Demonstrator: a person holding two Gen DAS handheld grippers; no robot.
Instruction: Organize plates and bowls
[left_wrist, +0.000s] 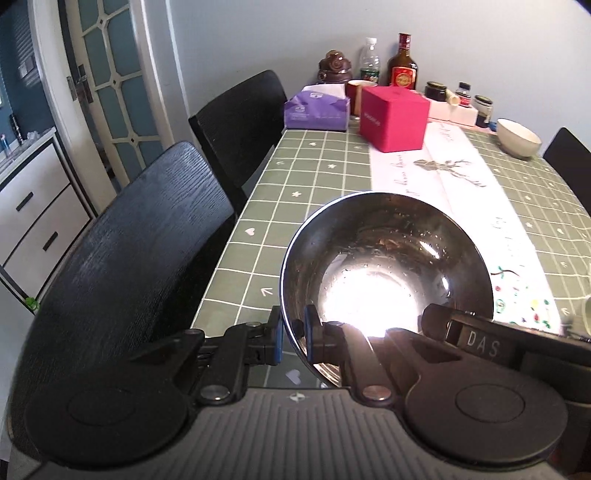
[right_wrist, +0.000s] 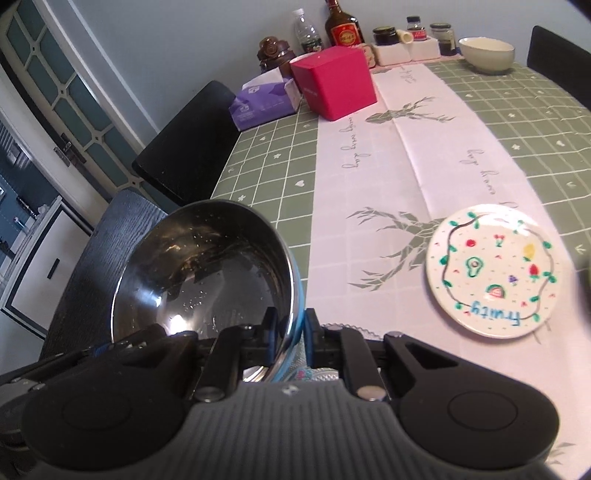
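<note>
A shiny steel bowl (left_wrist: 388, 258) with water drops inside hangs tilted above the near left part of the green checked table (left_wrist: 295, 177). My left gripper (left_wrist: 293, 334) is shut on the bowl's near rim, one pad inside and one outside. My right gripper (right_wrist: 291, 328) is shut on the rim of the same steel bowl (right_wrist: 207, 266), on its blue-edged right side. A white plate (right_wrist: 493, 271) painted with fruit lies flat on the white runner to the right. A cream bowl (left_wrist: 519, 138) (right_wrist: 487, 53) stands upright at the far right of the table.
A red box (left_wrist: 393, 118), a purple tissue box (left_wrist: 317, 110), bottles (left_wrist: 402, 62) and small jars (right_wrist: 384, 35) line the far end by the wall. Two black chairs (left_wrist: 140, 229) stand along the left edge, another chair (right_wrist: 557, 59) at the far right. A white runner (right_wrist: 417, 155) covers the middle.
</note>
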